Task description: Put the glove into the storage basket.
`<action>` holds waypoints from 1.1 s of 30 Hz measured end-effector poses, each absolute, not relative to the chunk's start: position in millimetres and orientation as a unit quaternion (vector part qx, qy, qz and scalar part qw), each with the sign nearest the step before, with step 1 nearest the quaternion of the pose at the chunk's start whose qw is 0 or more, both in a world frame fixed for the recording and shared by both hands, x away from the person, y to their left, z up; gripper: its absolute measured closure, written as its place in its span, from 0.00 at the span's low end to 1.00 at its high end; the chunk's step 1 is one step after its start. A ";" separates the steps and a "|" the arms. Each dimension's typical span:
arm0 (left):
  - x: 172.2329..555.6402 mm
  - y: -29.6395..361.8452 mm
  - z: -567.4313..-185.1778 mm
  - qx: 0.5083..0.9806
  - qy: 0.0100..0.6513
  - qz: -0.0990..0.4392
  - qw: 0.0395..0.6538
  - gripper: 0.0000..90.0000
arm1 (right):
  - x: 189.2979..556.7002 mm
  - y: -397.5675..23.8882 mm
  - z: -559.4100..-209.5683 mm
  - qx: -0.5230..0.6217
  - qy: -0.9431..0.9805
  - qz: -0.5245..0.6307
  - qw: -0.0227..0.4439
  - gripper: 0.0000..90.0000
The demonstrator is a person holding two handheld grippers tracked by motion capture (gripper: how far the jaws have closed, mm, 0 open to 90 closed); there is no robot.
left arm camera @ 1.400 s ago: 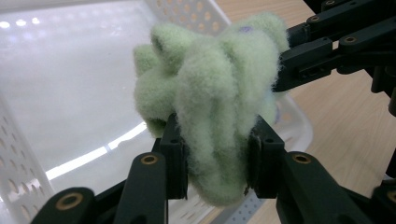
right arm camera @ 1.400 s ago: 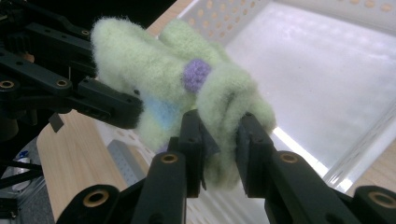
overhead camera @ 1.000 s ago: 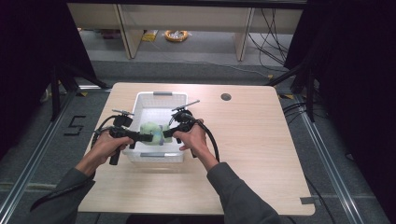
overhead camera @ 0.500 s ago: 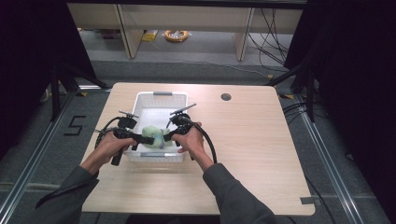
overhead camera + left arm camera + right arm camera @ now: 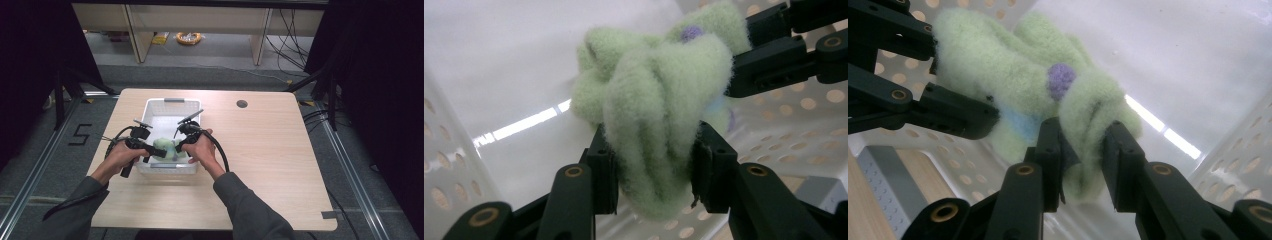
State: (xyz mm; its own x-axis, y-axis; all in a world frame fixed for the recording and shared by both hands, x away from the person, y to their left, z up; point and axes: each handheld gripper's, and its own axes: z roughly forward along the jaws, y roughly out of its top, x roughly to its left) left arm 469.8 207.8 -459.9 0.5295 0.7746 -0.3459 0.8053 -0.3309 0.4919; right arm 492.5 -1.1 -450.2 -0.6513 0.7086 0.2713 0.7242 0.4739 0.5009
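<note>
Cloth (image 5: pixel 165 148), pale green and fluffy, hangs over the near end of the white bin (image 5: pixel 167 106) on the worktop (image 5: pixel 280 150), stretched between left gripper (image 5: pixel 156 151) and right gripper (image 5: pixel 181 146). Left gripper view: its fingers (image 5: pixel 605 165) pinch one bunched end; they have just been easing apart. Right gripper view: its fingers (image 5: pixel 1120 160) pinch the other fold, bin walls close around.

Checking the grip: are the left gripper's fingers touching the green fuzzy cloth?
Touching. The left gripper view shows both fingers pressed into the green fuzzy cloth.
</note>
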 end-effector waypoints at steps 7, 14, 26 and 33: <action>469.7 209.6 -461.8 0.815 0.492 -0.017 0.306 0.59 | 493.2 6.2 -449.9 -0.413 -0.871 -0.265 -0.001 0.76; 470.3 207.6 -456.4 0.815 0.494 -0.007 0.303 0.50 | 493.3 9.5 -448.8 -0.406 -0.878 -0.253 -0.010 0.74; 470.0 210.4 -435.1 0.786 0.518 0.029 0.335 0.38 | 490.5 2.7 -430.7 -0.393 -0.876 -0.278 -0.025 0.67; 460.1 208.6 -425.1 0.782 0.506 0.033 0.364 0.35 | 483.2 -8.7 -416.6 -0.397 -0.867 -0.301 -0.021 0.61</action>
